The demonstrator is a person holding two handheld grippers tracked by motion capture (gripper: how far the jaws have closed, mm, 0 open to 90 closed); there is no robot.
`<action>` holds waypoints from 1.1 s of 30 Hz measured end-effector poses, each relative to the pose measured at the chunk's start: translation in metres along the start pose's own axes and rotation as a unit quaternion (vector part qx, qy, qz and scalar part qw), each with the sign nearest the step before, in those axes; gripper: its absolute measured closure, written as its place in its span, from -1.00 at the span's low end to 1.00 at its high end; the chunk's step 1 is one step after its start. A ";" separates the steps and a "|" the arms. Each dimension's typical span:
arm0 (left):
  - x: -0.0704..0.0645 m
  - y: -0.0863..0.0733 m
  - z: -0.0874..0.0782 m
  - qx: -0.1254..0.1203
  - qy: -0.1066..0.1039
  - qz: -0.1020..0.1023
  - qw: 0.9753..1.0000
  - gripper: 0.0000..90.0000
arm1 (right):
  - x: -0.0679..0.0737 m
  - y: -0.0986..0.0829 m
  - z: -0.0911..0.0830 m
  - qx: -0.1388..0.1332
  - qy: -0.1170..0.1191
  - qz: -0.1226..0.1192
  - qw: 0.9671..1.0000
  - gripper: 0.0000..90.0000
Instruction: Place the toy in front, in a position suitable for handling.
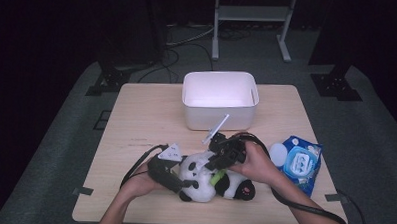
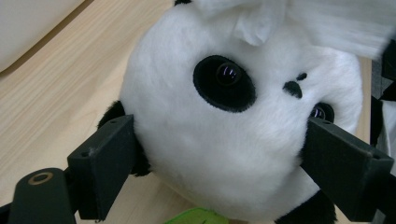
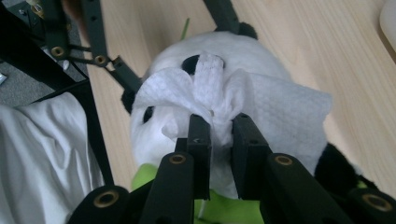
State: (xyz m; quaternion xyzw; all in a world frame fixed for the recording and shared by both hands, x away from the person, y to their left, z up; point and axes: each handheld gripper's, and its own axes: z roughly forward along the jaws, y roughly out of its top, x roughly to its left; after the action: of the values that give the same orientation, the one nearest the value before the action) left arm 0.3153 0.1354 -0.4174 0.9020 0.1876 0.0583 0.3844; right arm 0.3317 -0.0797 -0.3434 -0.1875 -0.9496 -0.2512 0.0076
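While the person's forearms are reaching in from the near edge, a plush panda [image 1: 206, 178] is lying on the light wooden desk [image 1: 141, 125], toward its near side and in front of a white bin [image 1: 220, 98]. Left claw [image 1: 170, 175]: its jaws are spreading around the panda's white head, one pressing each side, as the left gripper view is showing, with one black eye patch turned to the camera. Right claw [image 3: 218, 122]: its jaws are pinching a bunched white wipe [image 3: 243, 100] and holding it against the top of the panda's face, the sheet draping over the head in the right gripper view. A green patch [image 3: 219, 210] of the toy is showing under the right claw. A blue wipe packet [image 1: 301, 163] with a round white lid is lying flat on the desk to the right of the panda, near the right hand [image 1: 257, 163] but apart from it. A white sleeve [image 3: 42, 158] is showing at the left edge of the right gripper view.
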 end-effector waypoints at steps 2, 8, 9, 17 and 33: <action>0.000 0.001 0.001 -0.001 0.002 -0.001 1.000 -0.73 | 0.003 -0.001 -0.001 -0.002 0.000 -0.002 1.000 0.74; -0.004 0.005 0.008 -0.018 0.028 -0.009 0.999 -0.73 | 0.019 0.000 0.001 0.009 -0.001 -0.019 1.000 0.74; -0.004 0.005 0.008 -0.018 0.028 -0.009 0.999 -0.73 | 0.019 0.000 0.001 0.009 -0.001 -0.019 1.000 0.74; -0.005 0.007 0.008 -0.023 0.027 -0.006 0.999 -0.78 | 0.018 -0.017 -0.001 0.021 -0.007 -0.016 1.000 0.74; 0.010 -0.004 -0.021 -0.026 0.027 -0.017 0.999 -0.74 | 0.036 -0.012 0.002 0.016 -0.017 -0.043 0.999 0.73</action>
State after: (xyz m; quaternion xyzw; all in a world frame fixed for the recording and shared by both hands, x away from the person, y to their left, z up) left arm 0.3181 0.1555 -0.4060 0.8865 0.2117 0.0814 0.4032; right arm 0.2937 -0.0756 -0.3469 -0.1510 -0.9607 -0.2325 -0.0164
